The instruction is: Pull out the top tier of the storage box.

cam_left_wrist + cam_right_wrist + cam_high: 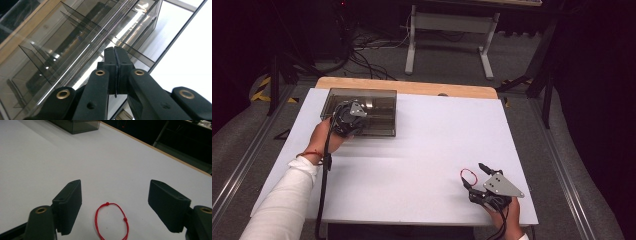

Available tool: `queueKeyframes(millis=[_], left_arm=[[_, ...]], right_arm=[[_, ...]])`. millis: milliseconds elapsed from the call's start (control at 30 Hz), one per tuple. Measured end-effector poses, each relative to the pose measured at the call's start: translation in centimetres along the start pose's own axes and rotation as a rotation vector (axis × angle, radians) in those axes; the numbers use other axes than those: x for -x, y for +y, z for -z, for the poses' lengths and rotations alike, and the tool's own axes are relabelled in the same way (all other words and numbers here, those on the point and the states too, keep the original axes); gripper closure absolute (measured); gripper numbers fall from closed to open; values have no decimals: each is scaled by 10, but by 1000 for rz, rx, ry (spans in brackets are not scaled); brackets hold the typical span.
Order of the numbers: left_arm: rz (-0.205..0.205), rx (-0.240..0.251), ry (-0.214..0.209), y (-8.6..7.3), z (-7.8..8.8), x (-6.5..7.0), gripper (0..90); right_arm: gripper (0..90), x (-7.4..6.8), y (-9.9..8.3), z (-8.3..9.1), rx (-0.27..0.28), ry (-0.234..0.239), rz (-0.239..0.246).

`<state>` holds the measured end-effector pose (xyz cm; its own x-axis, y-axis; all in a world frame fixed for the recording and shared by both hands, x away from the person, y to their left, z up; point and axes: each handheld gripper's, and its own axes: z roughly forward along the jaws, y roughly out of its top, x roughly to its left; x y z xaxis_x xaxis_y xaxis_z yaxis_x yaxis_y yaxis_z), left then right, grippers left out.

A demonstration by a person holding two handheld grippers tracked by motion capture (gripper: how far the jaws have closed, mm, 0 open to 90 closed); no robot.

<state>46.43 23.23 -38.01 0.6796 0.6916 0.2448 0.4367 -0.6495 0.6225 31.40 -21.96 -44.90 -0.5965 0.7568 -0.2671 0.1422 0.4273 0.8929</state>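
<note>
A red string bracelet (468, 175) lies flat on the white table near its front right. In the right gripper view the bracelet (111, 220) rests on the table between the two wide-apart jaws of my right gripper (117, 205), and no pad touches it. From above, my right gripper (475, 176) points up-left at the loop. My left gripper (343, 120) hovers over a smoky clear divided box (377, 112) at the back left. In its own view the left gripper (115, 53) has its pads pressed together with nothing between them, above the box's dividers (75, 37).
The white table top (422, 140) spreads between the two hands. A wooden edge (412, 87) runs along its far side. Beyond it are a table frame (447, 30) and floor cables (362, 55). A person's left hand wears a red cord at the wrist (312, 154).
</note>
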Motion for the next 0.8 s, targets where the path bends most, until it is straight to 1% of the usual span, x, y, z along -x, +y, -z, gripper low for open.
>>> queueKeyframes(millis=[133, 200, 233, 300, 467, 567, 667, 800], left_arm=[[27, 14, 3, -2, 0, 1, 896], [39, 31, -24, -4, 1, 3, 896], [33, 34, -25, -5, 2, 3, 896], [34, 44, -21, -7, 3, 6, 896], [31, 48, -31, -11, 6, 8, 896], [39, 63, -37, -13, 6, 7, 896], [44, 63, -36, -14, 7, 9, 896], [48, 61, -37, -14, 7, 10, 896]], right_arm=[[282, 0, 0, 1, 0, -2, 0], [282, 0, 1, 1, 2, -4, 3], [282, 0, 1, 2, 2, -5, 0], [282, 0, 1, 2, 5, -6, 0], [303, 0, 3, 4, 10, 6, -11], [307, 2, 3, 4, 10, 12, -19], [308, 5, 2, 5, 8, 12, -43], [308, 6, 1, 5, 4, 10, -41]])
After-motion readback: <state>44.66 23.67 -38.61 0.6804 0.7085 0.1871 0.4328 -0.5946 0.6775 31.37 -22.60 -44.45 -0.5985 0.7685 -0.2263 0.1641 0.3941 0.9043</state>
